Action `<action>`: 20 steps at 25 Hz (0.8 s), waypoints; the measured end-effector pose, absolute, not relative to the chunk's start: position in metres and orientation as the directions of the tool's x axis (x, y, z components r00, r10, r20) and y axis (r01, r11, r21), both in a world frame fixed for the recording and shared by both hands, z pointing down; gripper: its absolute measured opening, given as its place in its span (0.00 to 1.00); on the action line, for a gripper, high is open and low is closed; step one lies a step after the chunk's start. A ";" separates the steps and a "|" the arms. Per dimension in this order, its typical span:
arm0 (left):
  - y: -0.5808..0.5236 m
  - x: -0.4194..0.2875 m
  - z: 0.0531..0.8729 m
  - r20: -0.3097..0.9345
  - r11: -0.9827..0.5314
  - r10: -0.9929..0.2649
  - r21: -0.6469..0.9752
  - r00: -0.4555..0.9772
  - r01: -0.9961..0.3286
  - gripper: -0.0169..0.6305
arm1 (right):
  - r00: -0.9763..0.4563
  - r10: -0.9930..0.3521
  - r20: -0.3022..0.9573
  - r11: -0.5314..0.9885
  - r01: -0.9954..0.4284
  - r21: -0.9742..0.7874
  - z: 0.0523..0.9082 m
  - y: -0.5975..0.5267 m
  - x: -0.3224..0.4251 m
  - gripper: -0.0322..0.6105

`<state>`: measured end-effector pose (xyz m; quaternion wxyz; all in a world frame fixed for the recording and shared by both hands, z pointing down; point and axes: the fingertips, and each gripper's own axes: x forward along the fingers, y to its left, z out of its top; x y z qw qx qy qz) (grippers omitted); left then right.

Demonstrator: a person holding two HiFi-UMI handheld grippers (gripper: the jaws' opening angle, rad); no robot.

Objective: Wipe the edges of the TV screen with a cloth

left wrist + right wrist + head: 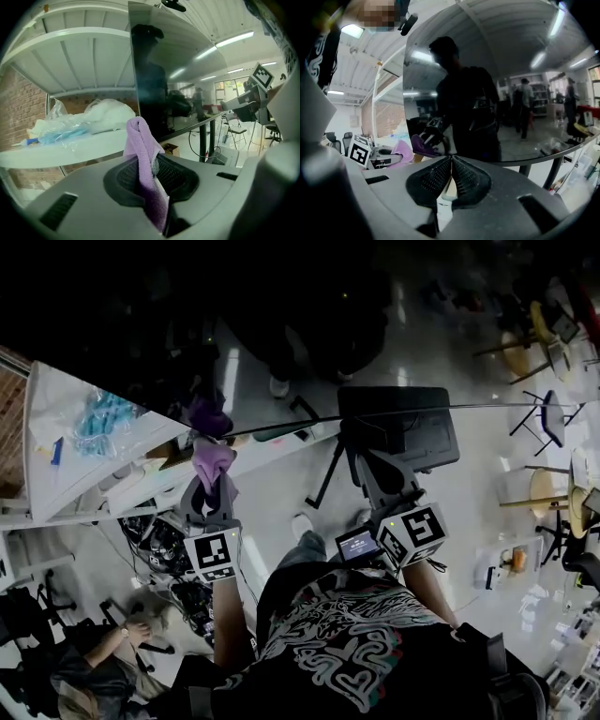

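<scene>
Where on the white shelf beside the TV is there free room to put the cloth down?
The white shelf is bare along its near rim, between the plastic bags and the purple cloth held in the left tool. Farther back, the bags crowd it toward the TV screen.

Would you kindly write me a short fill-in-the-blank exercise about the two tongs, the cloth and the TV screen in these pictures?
1. The left tongs are shut on a ____ cloth.
2. The right tongs are ____ and hold nothing.
3. The dark TV screen reflects the ____ who holds the tongs.

Missing words: purple; shut; person
</scene>
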<state>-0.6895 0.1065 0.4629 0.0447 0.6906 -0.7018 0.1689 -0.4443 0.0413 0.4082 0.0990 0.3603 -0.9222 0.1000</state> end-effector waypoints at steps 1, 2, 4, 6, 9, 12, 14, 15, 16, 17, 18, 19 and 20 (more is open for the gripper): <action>0.103 -0.690 0.462 0.295 -0.018 -0.955 -0.176 -0.036 -0.984 0.14 | -0.721 -0.646 0.251 0.720 -0.685 -0.112 0.407 0.041 -0.446 0.10; 0.100 -0.689 0.463 0.298 -0.025 -0.954 -0.178 -0.030 -0.984 0.14 | -0.721 -0.647 0.249 0.721 -0.684 -0.111 0.406 0.040 -0.447 0.10; 0.096 -0.688 0.464 0.306 -0.036 -0.952 -0.179 -0.021 -0.983 0.14 | -0.722 -0.646 0.248 0.722 -0.683 -0.109 0.405 0.040 -0.448 0.10; 0.093 -0.688 0.465 0.309 -0.041 -0.951 -0.177 -0.016 -0.983 0.14 | -0.724 -0.643 0.249 0.725 -0.680 -0.107 0.403 0.040 -0.452 0.10; 0.090 -0.689 0.469 0.309 -0.041 -0.951 -0.173 -0.015 -0.984 0.14 | -0.731 -0.636 0.247 0.733 -0.672 -0.104 0.403 0.039 -0.456 0.10; 0.086 -0.687 0.469 0.300 -0.035 -0.954 -0.173 -0.019 -0.984 0.14 | -0.734 -0.633 0.247 0.737 -0.669 -0.098 0.405 0.037 -0.453 0.10; 0.083 -0.687 0.467 0.287 -0.030 -0.958 -0.177 -0.022 -0.984 0.14 | -0.732 -0.637 0.242 0.732 -0.673 -0.108 0.406 0.033 -0.449 0.10; 0.082 -0.687 0.466 0.283 -0.029 -0.959 -0.179 -0.024 -0.983 0.14 | -0.731 -0.639 0.239 0.728 -0.675 -0.119 0.407 0.032 -0.447 0.10; 0.081 -0.687 0.466 0.282 -0.029 -0.959 -0.181 -0.024 -0.983 0.14 | -0.731 -0.640 0.237 0.726 -0.676 -0.126 0.408 0.032 -0.446 0.10; 0.082 -0.686 0.465 0.279 -0.030 -0.960 -0.184 -0.023 -0.983 0.14 | -0.732 -0.639 0.237 0.726 -0.676 -0.128 0.410 0.033 -0.446 0.10; 0.082 -0.685 0.464 0.275 -0.031 -0.961 -0.187 -0.022 -0.982 0.14 | -0.733 -0.637 0.238 0.728 -0.674 -0.126 0.411 0.034 -0.445 0.10; 0.081 -0.685 0.462 0.271 -0.032 -0.962 -0.191 -0.022 -0.981 0.14 | -0.734 -0.635 0.239 0.730 -0.672 -0.126 0.413 0.034 -0.445 0.10; 0.080 -0.684 0.462 0.268 -0.032 -0.963 -0.195 -0.022 -0.980 0.14 | -0.736 -0.634 0.239 0.731 -0.671 -0.127 0.414 0.034 -0.445 0.10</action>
